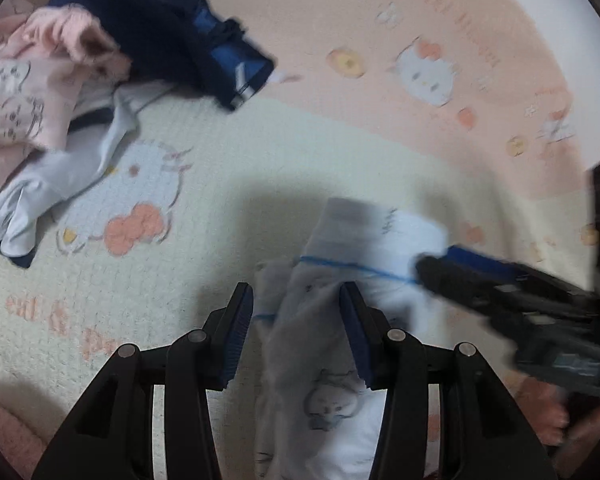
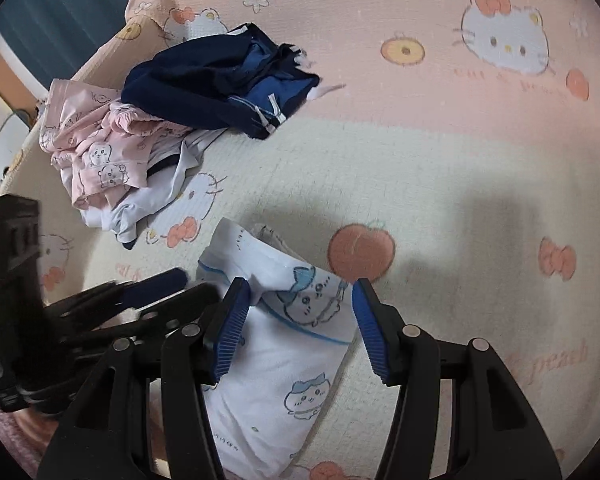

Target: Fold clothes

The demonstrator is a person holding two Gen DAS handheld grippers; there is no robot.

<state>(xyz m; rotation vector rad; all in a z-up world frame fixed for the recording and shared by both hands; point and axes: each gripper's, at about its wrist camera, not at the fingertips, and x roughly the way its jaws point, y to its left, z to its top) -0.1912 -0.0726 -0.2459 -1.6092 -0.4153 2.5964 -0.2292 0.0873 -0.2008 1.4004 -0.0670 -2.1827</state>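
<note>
White printed garment (image 2: pixel 276 360) lies bunched on bedspread (image 2: pixel 440 184) btwn both tools: right gripper (image 2: pixel 300 320) half-open, pads clear, holding nothing; left gripper (image 1: pixel 296 332) half-open w/ cloth btwn jaws, grip unclear (blur), so fold may slip loose.

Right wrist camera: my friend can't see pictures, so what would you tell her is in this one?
The right gripper, jaws apart, hangs over a white garment with blue cartoon animals, lying on a cat-print bedspread. The left gripper reaches in from the left. Farther back sits a heap of pink clothes, white clothes and navy clothes.
</note>
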